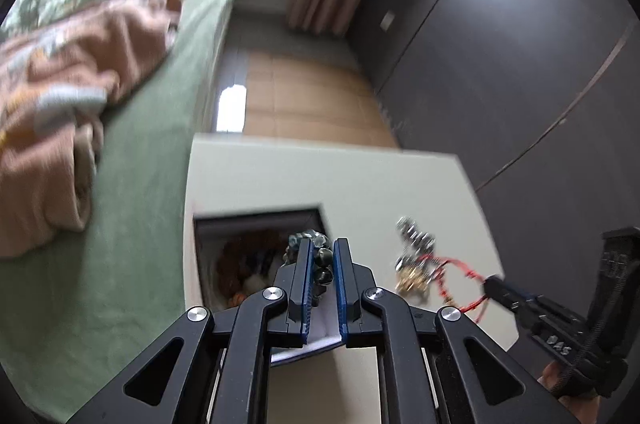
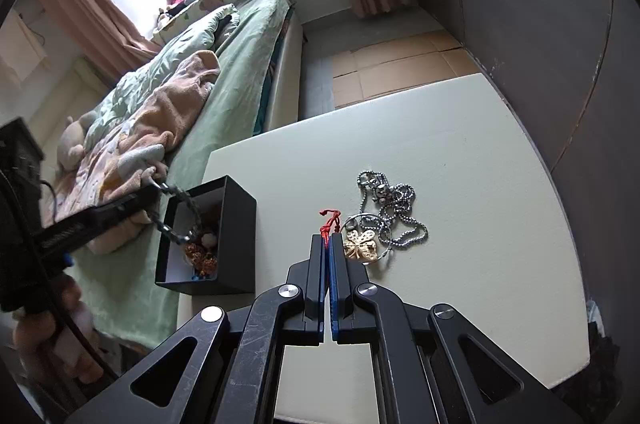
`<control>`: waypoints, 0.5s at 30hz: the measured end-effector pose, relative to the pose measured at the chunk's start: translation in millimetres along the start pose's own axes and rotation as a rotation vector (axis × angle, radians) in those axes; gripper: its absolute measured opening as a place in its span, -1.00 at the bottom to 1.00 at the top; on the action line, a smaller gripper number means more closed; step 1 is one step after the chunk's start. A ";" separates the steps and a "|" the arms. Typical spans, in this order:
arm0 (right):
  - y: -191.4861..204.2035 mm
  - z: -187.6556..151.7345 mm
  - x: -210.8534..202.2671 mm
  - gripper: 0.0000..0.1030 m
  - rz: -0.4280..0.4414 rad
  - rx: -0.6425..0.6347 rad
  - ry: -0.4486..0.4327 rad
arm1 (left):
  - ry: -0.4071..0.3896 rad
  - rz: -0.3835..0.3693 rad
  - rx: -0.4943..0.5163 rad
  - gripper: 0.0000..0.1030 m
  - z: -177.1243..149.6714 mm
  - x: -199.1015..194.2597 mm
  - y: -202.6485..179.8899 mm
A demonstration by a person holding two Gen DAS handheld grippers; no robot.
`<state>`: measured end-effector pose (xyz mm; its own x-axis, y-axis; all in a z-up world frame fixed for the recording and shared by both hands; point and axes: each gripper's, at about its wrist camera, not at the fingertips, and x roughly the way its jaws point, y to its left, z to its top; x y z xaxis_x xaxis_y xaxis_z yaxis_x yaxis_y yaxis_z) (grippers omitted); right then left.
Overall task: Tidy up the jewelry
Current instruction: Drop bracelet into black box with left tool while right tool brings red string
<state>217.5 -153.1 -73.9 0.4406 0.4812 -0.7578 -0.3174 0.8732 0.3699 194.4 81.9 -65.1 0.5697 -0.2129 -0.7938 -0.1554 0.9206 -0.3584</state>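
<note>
Your left gripper pinches a dark beaded bracelet that dangles over the open black box at lower left of the right wrist view; the chunky beads look smooth and heavy enough to swing, so lower it slowly. Your right gripper has its pads pressed on a thin red cord, light and limp, likely to snag. Just right of it on the pale table lie a gold flower pendant and a tangled, slippery silver ball chain.

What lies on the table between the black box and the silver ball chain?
In the right wrist view: the right tool shut on a red cord, and a gold flower pendant.
</note>
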 end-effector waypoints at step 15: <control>30.4 2.7 -4.4 -0.94 0.188 -0.015 -0.063 | -0.089 0.041 -0.058 0.35 2.3 -29.9 28.0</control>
<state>208.2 -128.4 -57.9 0.4237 0.6403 -0.6407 -0.4113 0.7662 0.4937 174.9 114.9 -50.3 0.6310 -0.1435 -0.7624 -0.2247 0.9068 -0.3567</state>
